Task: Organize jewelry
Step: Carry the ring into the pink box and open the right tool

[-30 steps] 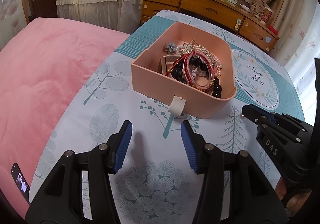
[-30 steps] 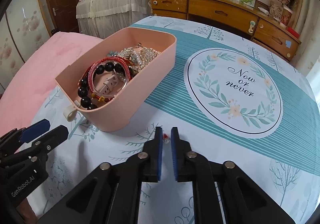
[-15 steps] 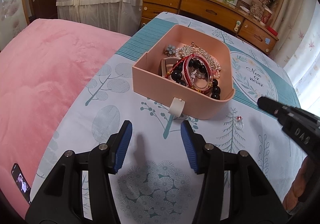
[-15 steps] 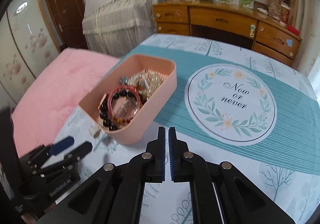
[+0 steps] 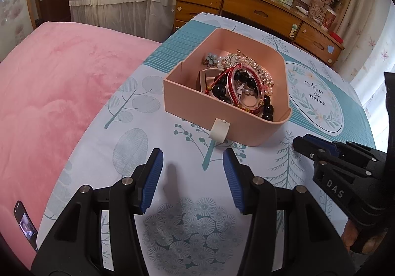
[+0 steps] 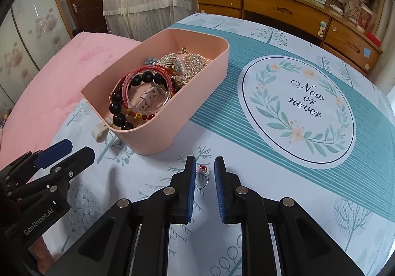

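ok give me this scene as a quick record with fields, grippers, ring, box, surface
left gripper: jaws apart, nothing between them, over the tablecloth in front of the box
right gripper: jaws opening, ring between the pads, not pressed
ring: small, silver band with red stone, lying on the tablecloth outside the box
pink box: open top, holds black bead bracelet, red bangles, pink strap, pearl and silver pieces
box tab: white loop on the near wall
tablecloth: white and teal, wreath print reading "Now or never"
task state: ring not yet in the box
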The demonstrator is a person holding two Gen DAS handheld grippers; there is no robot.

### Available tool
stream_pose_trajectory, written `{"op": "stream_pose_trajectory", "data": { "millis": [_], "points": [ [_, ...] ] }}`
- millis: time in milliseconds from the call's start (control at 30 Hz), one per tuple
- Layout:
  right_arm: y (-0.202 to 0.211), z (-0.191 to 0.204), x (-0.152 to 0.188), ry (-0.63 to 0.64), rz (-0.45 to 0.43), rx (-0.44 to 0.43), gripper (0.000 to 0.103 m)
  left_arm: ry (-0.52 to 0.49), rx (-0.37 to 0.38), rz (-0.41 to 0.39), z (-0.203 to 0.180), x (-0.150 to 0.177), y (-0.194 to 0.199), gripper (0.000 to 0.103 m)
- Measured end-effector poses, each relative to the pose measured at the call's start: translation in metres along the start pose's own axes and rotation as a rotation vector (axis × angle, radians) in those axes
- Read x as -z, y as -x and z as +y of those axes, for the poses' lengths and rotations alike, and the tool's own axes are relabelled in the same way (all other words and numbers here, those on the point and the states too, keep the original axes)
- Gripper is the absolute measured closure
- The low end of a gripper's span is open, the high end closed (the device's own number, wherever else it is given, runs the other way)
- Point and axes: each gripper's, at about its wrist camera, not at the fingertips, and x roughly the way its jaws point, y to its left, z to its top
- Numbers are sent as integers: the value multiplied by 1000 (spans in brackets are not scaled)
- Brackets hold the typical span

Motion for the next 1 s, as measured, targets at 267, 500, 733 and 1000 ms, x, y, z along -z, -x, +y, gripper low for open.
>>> {"op": "stream_pose_trajectory", "data": {
  "millis": [267, 500, 733, 1000],
  "points": [
    [-13, 10, 1, 53, -3, 54, 91, 3, -1, 2, 0, 0, -1, 55],
    [-4, 10, 1, 37, -26, 31, 95, -6, -2, -7, -1, -2, 0, 55],
    [37, 0, -18, -52, -97, -66, 95, -12, -14, -40, 0, -12, 14, 55],
    [86, 13, -70, -77, -202, -165, 95, 10, 5, -90, 4, -61, 32, 51]
  ]
}}
